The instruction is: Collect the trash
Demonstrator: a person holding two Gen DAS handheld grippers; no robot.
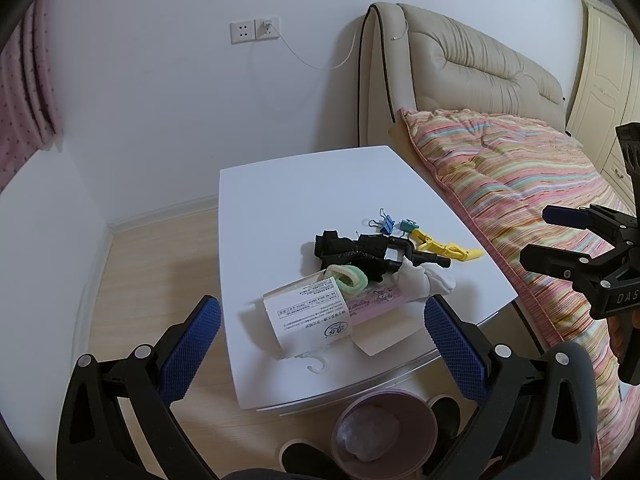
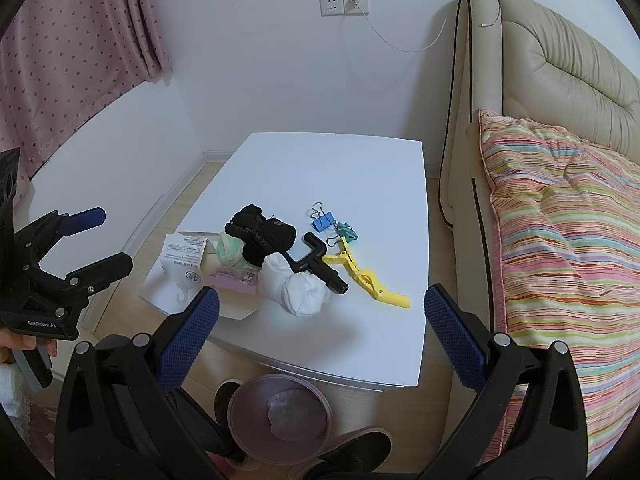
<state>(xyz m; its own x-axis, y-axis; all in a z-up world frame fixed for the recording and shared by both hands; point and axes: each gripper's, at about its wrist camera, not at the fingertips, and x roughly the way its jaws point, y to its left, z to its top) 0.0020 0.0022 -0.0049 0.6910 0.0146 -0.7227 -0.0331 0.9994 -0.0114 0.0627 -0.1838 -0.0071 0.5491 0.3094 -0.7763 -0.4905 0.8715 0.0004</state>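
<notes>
A white low table (image 1: 280, 200) (image 2: 340, 168) holds a clutter pile: printed white paper packaging (image 1: 308, 316) (image 2: 182, 264), a pink card (image 1: 376, 302) (image 2: 232, 278), a green-white hair tie (image 1: 346, 276) (image 2: 230, 250), black socks (image 1: 352, 254) (image 2: 260, 236), white socks (image 1: 424, 280) (image 2: 296, 286), a black plastic part (image 1: 416, 254) (image 2: 320, 266), a yellow clip (image 1: 448, 248) (image 2: 368, 280), and binder clips (image 1: 386, 224) (image 2: 324, 220). A purple trash bin (image 1: 384, 428) (image 2: 280, 416) stands on the floor below the table's near edge. My left gripper (image 1: 322, 344) (image 2: 94, 240) is open and empty above the table's near edge. My right gripper (image 2: 322, 328) (image 1: 548, 236) is open and empty.
A bed with a striped quilt (image 1: 520, 200) (image 2: 560, 240) and beige headboard (image 2: 560, 60) runs along the table's right side. A pink curtain (image 2: 60, 60) hangs at left. A wall socket with a cable (image 2: 348, 4) is behind. Dark shoes (image 2: 352, 452) sit beside the bin.
</notes>
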